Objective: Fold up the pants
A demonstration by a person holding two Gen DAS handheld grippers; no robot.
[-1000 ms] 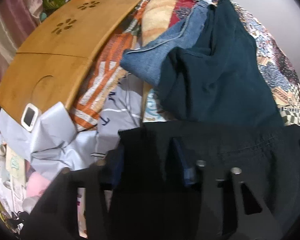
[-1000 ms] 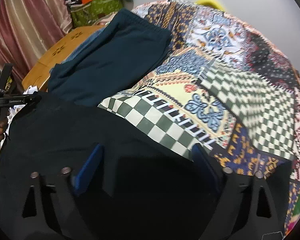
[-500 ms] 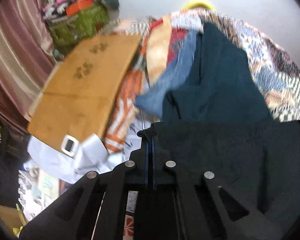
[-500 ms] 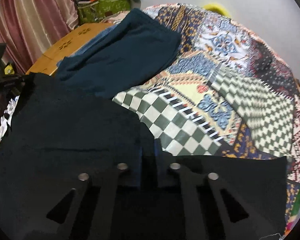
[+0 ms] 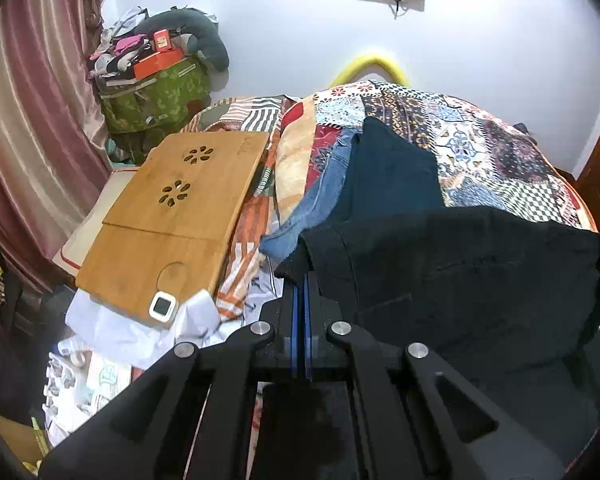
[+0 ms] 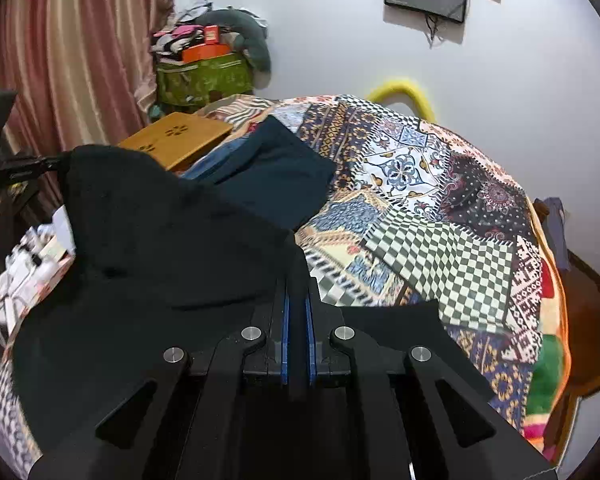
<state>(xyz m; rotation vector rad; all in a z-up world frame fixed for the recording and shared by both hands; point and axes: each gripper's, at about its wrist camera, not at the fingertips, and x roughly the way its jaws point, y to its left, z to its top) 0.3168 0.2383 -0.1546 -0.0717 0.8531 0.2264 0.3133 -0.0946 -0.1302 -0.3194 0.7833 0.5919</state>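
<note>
Black pants [image 5: 460,272] hang stretched between my two grippers above the bed. My left gripper [image 5: 301,276] is shut on one corner of their top edge, the cloth pinched between its blue pads. My right gripper [image 6: 296,276] is shut on the other corner of the black pants [image 6: 172,248]. In the right wrist view the left gripper [image 6: 56,164] shows at the far left, holding the cloth's far corner. The rest of the pants drops out of sight below both cameras.
A patchwork quilt [image 6: 440,216] covers the bed. Dark teal pants [image 5: 388,172] lie on blue jeans [image 5: 320,200] at its left side. A wooden lap desk [image 5: 172,220] with a small white clock [image 5: 163,307] sits further left. Curtains [image 5: 32,152] and a green bag [image 5: 160,96] stand behind.
Both grippers closed on the black pants' edge and rose, lifting the cloth off the bed. The views tilted up, so the wall and screen now show.
</note>
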